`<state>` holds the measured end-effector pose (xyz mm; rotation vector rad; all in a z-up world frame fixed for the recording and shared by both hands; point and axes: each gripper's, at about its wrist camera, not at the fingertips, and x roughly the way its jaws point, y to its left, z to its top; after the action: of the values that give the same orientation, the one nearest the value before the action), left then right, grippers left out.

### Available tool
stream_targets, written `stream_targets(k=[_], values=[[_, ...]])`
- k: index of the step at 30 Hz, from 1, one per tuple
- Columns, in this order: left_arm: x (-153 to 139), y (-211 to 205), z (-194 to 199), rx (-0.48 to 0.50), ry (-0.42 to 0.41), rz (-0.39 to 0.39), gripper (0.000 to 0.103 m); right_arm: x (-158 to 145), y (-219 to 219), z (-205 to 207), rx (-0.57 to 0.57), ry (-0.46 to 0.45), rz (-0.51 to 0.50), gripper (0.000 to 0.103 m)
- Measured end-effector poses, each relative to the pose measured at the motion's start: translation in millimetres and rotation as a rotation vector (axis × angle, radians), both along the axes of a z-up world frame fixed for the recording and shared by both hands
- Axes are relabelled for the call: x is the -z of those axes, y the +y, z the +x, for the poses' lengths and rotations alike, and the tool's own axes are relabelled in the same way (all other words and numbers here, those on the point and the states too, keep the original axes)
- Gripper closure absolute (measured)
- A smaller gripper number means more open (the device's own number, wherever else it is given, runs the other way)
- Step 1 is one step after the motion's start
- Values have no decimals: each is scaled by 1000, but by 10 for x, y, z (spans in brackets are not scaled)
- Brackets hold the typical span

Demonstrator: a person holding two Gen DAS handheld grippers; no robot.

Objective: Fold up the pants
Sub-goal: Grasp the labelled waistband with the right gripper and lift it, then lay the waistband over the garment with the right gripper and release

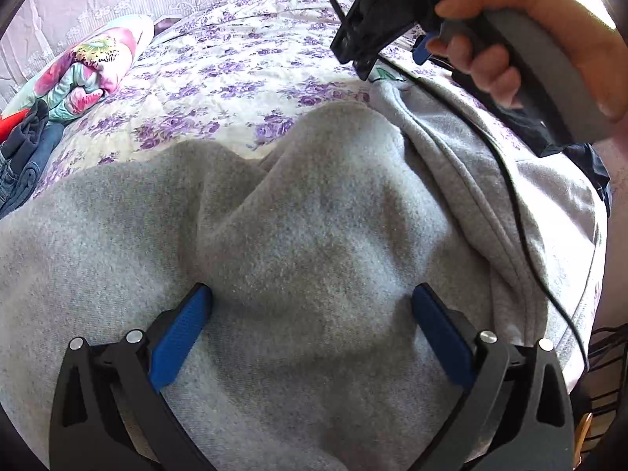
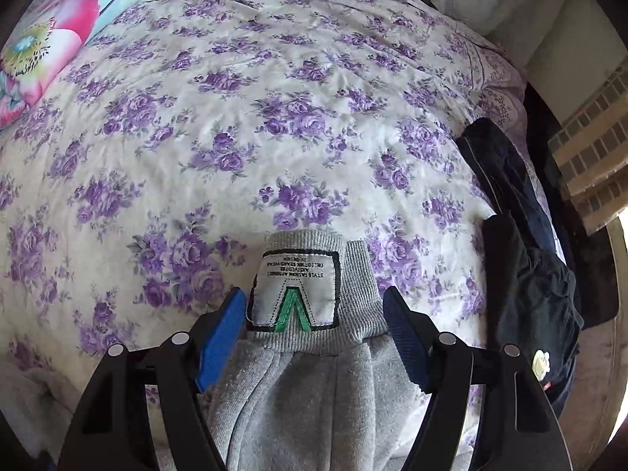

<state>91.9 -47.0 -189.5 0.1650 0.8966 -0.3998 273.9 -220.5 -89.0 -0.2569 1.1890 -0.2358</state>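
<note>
Grey sweatpants (image 1: 306,235) lie rumpled on a bed with a purple-flowered cover (image 1: 219,78). My left gripper (image 1: 312,294) is open, its blue fingers (image 1: 184,325) resting on the grey fabric with a raised fold between them. In the right wrist view my right gripper (image 2: 314,298) is open, its fingers on either side of the pants' ribbed cuff (image 2: 314,267), which bears a white label with a green mark (image 2: 294,298). The right gripper, held by a hand, also shows in the left wrist view (image 1: 361,51) at the pants' far end.
A bright floral folded quilt (image 1: 90,70) lies at the far left with dark clothes (image 1: 23,157) beside it. Dark garments (image 2: 522,235) lie at the bed's right edge. A black cable (image 1: 506,180) runs over the pants.
</note>
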Motion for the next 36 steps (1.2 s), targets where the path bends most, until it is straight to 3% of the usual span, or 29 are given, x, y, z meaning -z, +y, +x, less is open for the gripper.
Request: stream_targets(k=[9,16,20,22,23,27,33,36], values=[[-5,-9,-23,1,-2,-6,4,236,121,31,26,133,-36,36],[-11,-7,-23,6,1,-21,4,372,173,51,15,155,-88,35],[-16,17,-22,12,5,-37,4,294,110,16,26,154,-62,53],[-19,32,-15,15,10,-49,4,211,43,-38,27,143,-8,78],[-21,37,-13,15,12,-53,4,174,11,-59,34,144,15,79],[-23,47,-11,18,15,-63,4,-248,-222,-311,51,39,108,86],[-12,38,-12,18,10,-49,4,-1128,-886,-1067,30,-217,403,86],[-10,44,-5,18,9,-46,4,-1398,-1320,-1594,19,-365,575,87]])
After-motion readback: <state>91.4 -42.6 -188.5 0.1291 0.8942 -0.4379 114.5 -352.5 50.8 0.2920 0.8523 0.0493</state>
